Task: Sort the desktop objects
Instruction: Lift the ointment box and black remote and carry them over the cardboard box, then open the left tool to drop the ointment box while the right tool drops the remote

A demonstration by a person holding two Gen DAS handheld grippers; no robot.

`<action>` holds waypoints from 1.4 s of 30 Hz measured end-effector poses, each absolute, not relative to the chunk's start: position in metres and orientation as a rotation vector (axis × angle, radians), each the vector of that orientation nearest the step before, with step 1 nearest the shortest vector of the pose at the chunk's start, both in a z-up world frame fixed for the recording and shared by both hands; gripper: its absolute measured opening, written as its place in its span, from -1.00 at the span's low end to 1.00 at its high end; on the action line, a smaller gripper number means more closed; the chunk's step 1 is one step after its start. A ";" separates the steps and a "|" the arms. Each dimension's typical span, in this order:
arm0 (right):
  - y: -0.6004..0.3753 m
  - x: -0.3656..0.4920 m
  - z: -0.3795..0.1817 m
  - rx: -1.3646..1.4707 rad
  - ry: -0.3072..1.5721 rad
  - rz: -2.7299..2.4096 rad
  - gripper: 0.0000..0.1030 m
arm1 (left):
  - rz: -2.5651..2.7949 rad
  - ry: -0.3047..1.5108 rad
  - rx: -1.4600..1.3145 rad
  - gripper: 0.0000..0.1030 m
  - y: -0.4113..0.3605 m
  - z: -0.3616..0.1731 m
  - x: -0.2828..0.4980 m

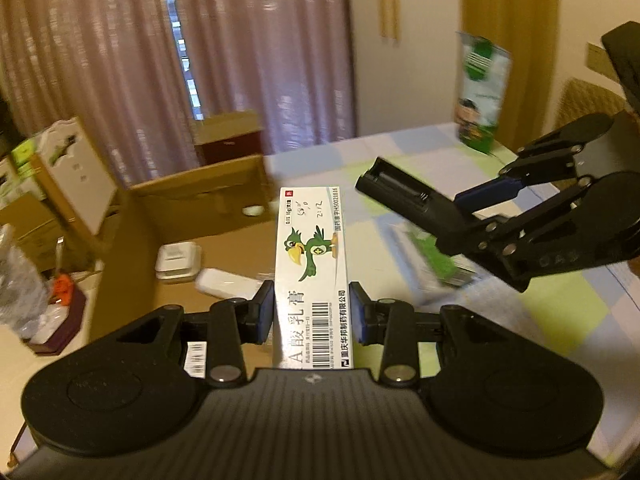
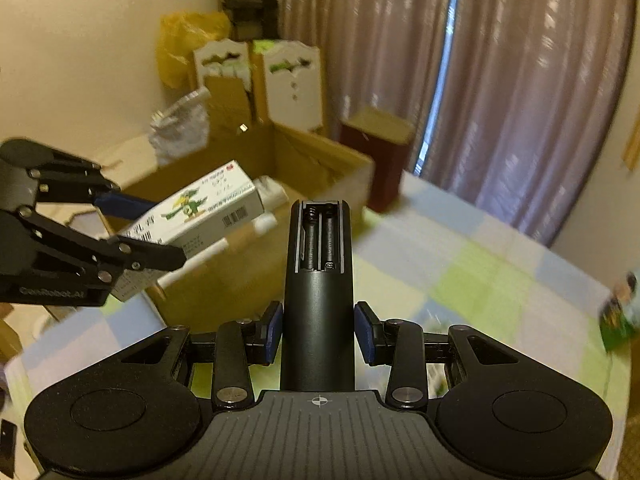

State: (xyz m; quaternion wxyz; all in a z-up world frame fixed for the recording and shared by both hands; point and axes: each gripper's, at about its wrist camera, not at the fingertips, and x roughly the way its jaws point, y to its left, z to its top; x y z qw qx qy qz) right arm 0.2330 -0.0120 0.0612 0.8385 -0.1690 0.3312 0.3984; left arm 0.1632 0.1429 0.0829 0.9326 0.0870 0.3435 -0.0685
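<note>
Here the left gripper (image 1: 311, 312) clamps the ointment box (image 1: 312, 256) and the right gripper (image 2: 318, 332) the remote (image 2: 320, 264), both pointing lengthwise forward.

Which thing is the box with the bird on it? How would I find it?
Look above the near edge of the open cardboard box. The left hand-held gripper holds a long white carton there. Only it shows a green cartoon parrot; the right hand-held gripper's remote is plain black.
</note>
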 end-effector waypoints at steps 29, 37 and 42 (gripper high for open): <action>0.182 0.314 0.008 -0.395 0.807 0.956 -0.28 | 0.023 0.856 0.148 -0.35 0.282 0.003 0.244; 0.184 0.319 -0.001 -0.409 0.823 0.954 -0.28 | 0.016 0.854 0.146 -0.35 0.281 0.000 0.246; 0.185 0.317 -0.005 -0.417 0.832 0.957 -0.27 | 0.022 0.851 0.147 -0.35 0.282 0.002 0.244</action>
